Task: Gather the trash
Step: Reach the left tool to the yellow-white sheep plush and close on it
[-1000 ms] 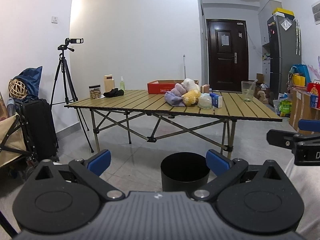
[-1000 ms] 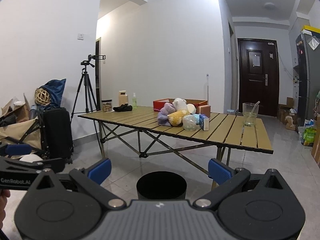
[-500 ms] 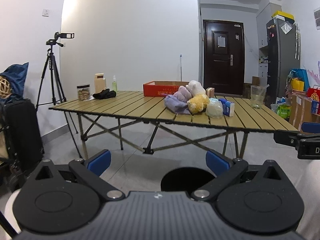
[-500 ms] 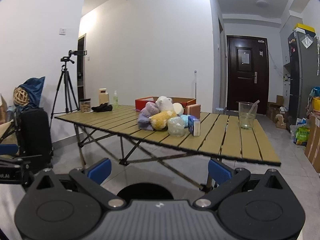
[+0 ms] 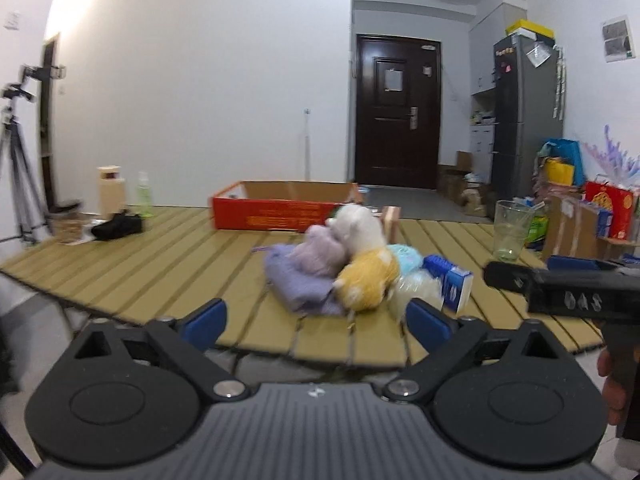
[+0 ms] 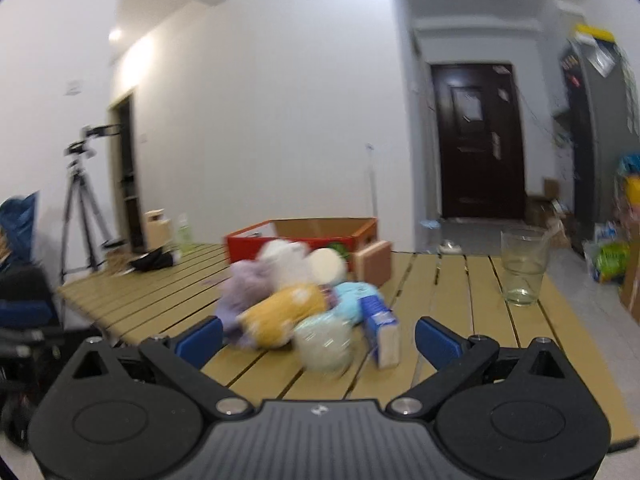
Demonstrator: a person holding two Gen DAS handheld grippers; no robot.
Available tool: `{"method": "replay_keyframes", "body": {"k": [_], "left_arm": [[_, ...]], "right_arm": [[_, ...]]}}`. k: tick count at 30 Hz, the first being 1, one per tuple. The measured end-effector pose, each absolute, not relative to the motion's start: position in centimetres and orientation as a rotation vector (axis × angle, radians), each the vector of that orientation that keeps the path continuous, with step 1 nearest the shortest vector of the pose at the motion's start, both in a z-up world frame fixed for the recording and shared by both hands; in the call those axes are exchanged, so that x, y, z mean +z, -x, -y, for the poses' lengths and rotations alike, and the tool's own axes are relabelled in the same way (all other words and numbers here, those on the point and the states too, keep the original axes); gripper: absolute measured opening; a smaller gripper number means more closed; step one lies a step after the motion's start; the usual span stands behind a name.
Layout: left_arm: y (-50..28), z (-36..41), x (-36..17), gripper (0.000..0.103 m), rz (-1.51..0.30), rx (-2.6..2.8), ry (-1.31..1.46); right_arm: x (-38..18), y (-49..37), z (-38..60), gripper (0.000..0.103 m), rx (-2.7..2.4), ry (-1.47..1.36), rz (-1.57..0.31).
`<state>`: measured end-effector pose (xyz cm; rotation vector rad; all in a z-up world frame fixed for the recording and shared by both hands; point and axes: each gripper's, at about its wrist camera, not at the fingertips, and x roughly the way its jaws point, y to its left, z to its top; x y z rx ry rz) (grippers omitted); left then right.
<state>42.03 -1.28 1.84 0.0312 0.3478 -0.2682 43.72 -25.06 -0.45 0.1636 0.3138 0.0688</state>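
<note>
White walls and a dark door are filling the background behind a slatted tabletop. At the frame's centre a heap of soft toys is lying with a crumpled clear plastic bag and a small blue-and-white carton touching its right side. Both look light; the bag is probably soft and slippery, best pinched at a bunched fold, the carton stiff, taken across its flat sides. The left gripper and right gripper are narrowing their wide fingers, nothing between them.
</note>
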Motion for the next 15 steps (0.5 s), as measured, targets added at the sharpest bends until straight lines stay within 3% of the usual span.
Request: {"method": "replay_keyframes", "body": {"k": [2,4,7,11,15], "left_arm": [[-44.9,2.3,0.7,0.077,-0.385,-0.280,-0.009],[-47.0,3.1,-0.5,0.076,-0.403,-0.320,0.008],[-50.2,3.9,-2.1,0.075,-0.388,-0.371,0.011],[-54.8,4.6,-3.4,0.062,-0.464,-0.419,0.086],[-57.5,4.8,-4.3,0.063,-0.526,-0.454,0.155]], "right_arm": [[-0.7,-47.5,26.0,0.080,0.063,-0.201,-0.347],[-1.0,-50.7,26.5,0.075,0.087,-0.226,-0.356],[-1.8,-55.2,26.1,0.072,0.201,-0.259,-0.375],[-3.6,-60.2,25.9,0.068,0.315,-0.377,-0.411],[-5.2,-64.3,25.6,0.067,0.337,-0.405,-0.470]]}}
